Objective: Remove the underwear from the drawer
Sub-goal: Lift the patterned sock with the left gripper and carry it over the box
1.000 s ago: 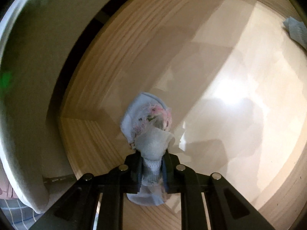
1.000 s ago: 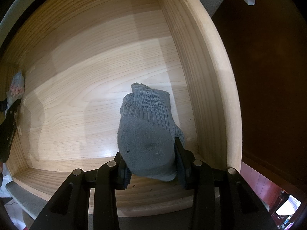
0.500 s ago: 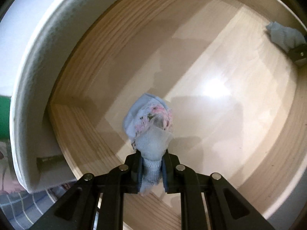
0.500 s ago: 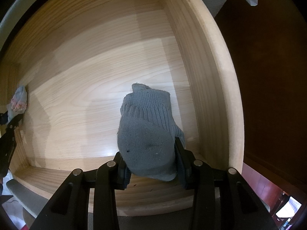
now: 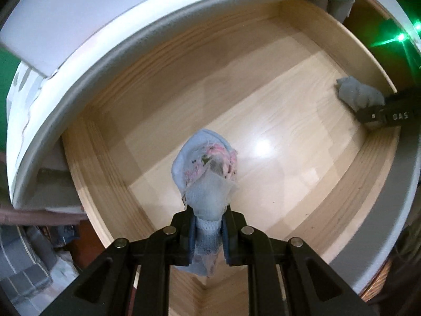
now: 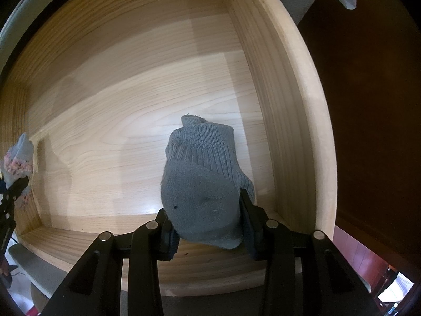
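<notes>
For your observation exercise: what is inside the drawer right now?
Two items, both gripped: a grey sock in the right gripper and a blue bundle in the left gripper. Otherwise bare wood; beneath each item is hidden.

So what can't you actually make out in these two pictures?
- Left wrist view: the middle of the pale blue garment is hidden between the left gripper fingers.
- Right wrist view: the grey sock covers the drawer floor beneath it.
- Neither view shows the people's hands; the frame edges cut them off.
</notes>
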Available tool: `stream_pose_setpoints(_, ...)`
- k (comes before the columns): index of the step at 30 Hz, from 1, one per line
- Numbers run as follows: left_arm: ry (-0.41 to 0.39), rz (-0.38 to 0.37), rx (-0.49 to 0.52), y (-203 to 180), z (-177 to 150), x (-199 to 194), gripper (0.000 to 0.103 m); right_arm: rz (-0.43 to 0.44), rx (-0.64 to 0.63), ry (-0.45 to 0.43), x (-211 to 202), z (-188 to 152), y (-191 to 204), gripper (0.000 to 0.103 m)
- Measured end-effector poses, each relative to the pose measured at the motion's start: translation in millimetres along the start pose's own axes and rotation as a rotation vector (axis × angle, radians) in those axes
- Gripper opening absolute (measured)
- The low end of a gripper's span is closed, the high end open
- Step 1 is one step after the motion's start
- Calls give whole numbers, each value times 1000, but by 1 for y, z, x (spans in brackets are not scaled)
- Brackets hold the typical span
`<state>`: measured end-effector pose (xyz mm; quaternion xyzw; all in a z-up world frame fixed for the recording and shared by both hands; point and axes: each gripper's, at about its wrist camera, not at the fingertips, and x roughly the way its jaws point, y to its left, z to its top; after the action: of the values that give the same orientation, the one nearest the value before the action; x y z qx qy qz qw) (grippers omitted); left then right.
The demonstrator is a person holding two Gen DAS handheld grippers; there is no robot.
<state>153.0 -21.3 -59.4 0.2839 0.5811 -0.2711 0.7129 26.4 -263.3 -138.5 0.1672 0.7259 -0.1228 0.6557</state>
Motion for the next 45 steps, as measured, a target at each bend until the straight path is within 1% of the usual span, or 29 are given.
stream_pose_setpoints(1, -3, -5, -11, 3, -6, 4, 16, 0, -1, 0, 0, 0, 0, 38)
stream_pose_setpoints(4, -22, -15, -66, 7, -11, -3, 16, -3, -7, 0, 0, 0, 0, 38)
stream_pose_setpoints(5, -29, -15, -80, 0, -13, -9, 16, -5, -10, 0, 1, 1, 1, 38)
stream_pose_setpoints(6, -39, -15, -104, 5, -22, -4, 16, -9, -16, 1, 1, 1, 2, 38)
stream_pose_setpoints(7, -45, -14, -117, 5, -23, -6, 16, -13, -23, 2, 0, 2, 4, 38)
stream_pose_setpoints(9, -69, 13, -148, 7, -26, -14, 16, -24, -39, 3, 1, 1, 8, 38)
stream_pose_setpoints(13, -99, 30, -209, 6, -28, -28, 16, -46, -75, 10, 2, 2, 15, 38)
stream_pose_setpoints(14, -105, 31, -220, 5, -36, -18, 16, -51, -88, 14, 3, 2, 17, 38)
stream_pose_setpoints(18, -134, 40, -278, 4, -40, -27, 16, -79, -141, 27, 5, 3, 27, 37)
stream_pose_setpoints(21, -164, 31, -333, 4, -43, -35, 16, -114, -198, 42, 8, 2, 34, 37)
stream_pose_setpoints(23, -178, 43, -350, 5, -44, -39, 16, -125, -217, 50, 10, 2, 37, 36)
stream_pose_setpoints(25, -199, 37, -366, 3, -45, -46, 16, -135, -228, 53, 11, 2, 41, 35)
stream_pose_setpoints(27, -213, 50, -382, -1, -42, -61, 16, -142, -242, 49, 12, 2, 45, 34)
stream_pose_setpoints(29, -231, 44, -396, -5, -40, -76, 16, -151, -252, 43, 12, 0, 50, 33)
stream_pose_setpoints(30, -240, 52, -398, -10, -37, -86, 16, -154, -260, 41, 13, 0, 52, 32)
stream_pose_setpoints(34, -276, 72, -397, -12, -34, -110, 16, -161, -277, 33, 13, -1, 64, 31)
stream_pose_setpoints(35, -284, 68, -401, -12, -33, -117, 16, -161, -277, 31, 13, -12, 69, 31)
stream_pose_setpoints(37, -299, 63, -405, -11, -31, -129, 16, -161, -279, 28, 13, -16, 72, 30)
stream_pose_setpoints(38, -311, 65, -406, -10, -30, -137, 16, -160, -281, 27, 14, -18, 66, 30)
stream_pose_setpoints(41, -345, 77, -411, -7, -27, -159, 16, -159, -284, 24, 13, -24, 62, 30)
stream_pose_setpoints(45, -391, 84, -432, 2, -22, -189, 16, -157, -287, 22, 14, -24, 53, 30)
